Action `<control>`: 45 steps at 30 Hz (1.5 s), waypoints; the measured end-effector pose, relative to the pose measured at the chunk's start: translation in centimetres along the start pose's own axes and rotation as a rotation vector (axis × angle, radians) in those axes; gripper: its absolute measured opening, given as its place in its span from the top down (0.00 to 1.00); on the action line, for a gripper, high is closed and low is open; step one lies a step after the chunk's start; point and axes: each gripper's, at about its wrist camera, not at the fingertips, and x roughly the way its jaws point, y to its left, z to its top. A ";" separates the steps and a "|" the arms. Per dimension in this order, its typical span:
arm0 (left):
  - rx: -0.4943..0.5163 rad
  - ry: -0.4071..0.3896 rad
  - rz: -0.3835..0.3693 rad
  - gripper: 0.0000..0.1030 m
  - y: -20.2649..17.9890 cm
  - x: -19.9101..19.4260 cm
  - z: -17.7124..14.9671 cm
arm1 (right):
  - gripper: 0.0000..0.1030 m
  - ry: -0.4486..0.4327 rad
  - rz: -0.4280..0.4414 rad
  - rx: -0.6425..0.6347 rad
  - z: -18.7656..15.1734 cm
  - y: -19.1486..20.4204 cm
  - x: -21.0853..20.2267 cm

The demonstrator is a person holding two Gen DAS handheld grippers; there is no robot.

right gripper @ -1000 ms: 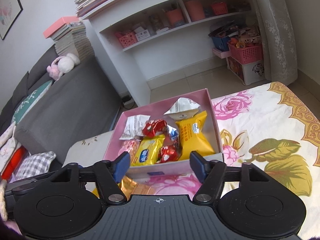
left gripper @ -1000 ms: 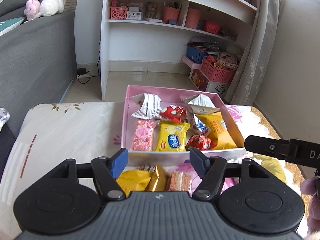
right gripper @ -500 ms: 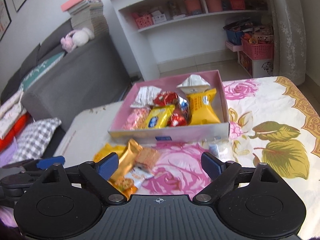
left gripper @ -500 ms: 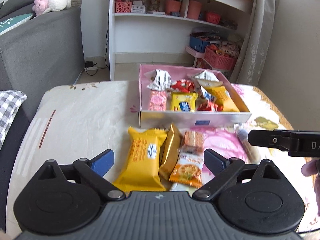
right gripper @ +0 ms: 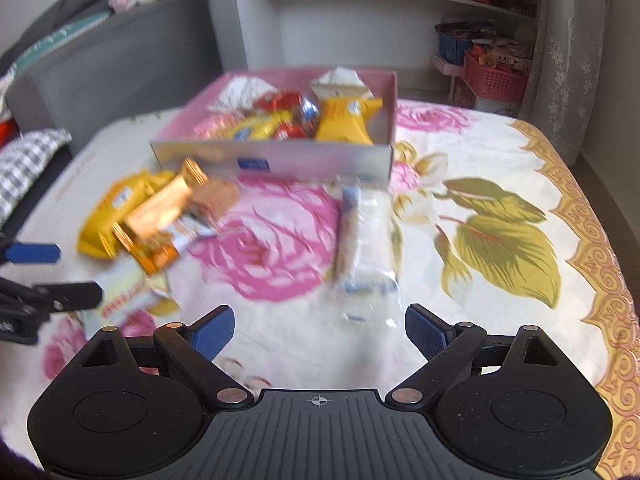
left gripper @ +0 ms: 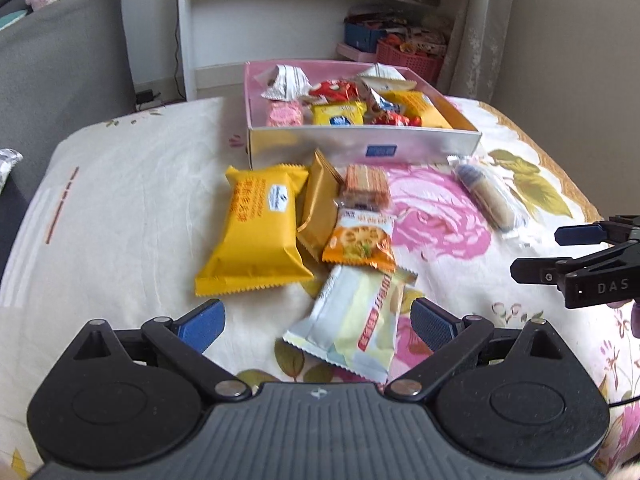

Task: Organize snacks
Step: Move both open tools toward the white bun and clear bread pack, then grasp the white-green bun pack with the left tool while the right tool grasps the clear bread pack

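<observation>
Snacks (left gripper: 352, 236) lying loose by box (left gripper: 360, 144) — I'm lowering both tongs, left (left gripper: 316, 320) and right (right gripper: 318, 326), which have just been spreading wide with nothing between them — next, probably closing on one packet.

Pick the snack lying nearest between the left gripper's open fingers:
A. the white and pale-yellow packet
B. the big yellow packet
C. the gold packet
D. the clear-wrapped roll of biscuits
A: the white and pale-yellow packet lies just ahead of the open left gripper, between its fingertips, untouched.
</observation>
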 end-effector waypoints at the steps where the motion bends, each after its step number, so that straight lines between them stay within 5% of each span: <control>1: 0.007 0.009 -0.007 0.04 -0.1 0.2 -0.3 | 0.09 0.014 -0.014 -0.009 -0.3 -0.2 0.4; 5: 0.048 0.031 -0.026 0.04 -0.7 1.1 -1.1 | 0.08 0.049 -0.063 -0.036 -1.1 -0.7 1.7; 16: 0.184 -0.017 -0.046 0.06 -2.6 2.2 -2.1 | 0.00 -0.002 -0.025 -0.002 -1.0 -2.2 2.7; 22: 0.206 -0.037 -0.063 0.19 -3.2 2.3 -1.7 | 0.00 -0.038 -0.005 -0.027 -0.5 -2.4 3.4; 29: 0.197 -0.034 -0.078 0.46 -3.6 1.9 -1.4 | 0.00 -0.062 -0.002 -0.027 0.9 -2.5 4.7; 37: 0.149 -0.019 -0.095 0.54 -3.3 1.8 -1.1 | 0.00 -0.074 -0.040 0.016 2.0 -2.4 5.6; 41: 0.128 -0.004 -0.140 0.55 -3.5 1.7 -1.0 | 0.04 -0.082 -0.044 0.012 2.3 -2.2 5.7; 45: 0.137 0.004 -0.158 0.56 -4.0 1.6 -1.1 | 0.21 -0.097 -0.042 0.008 2.4 -1.9 5.4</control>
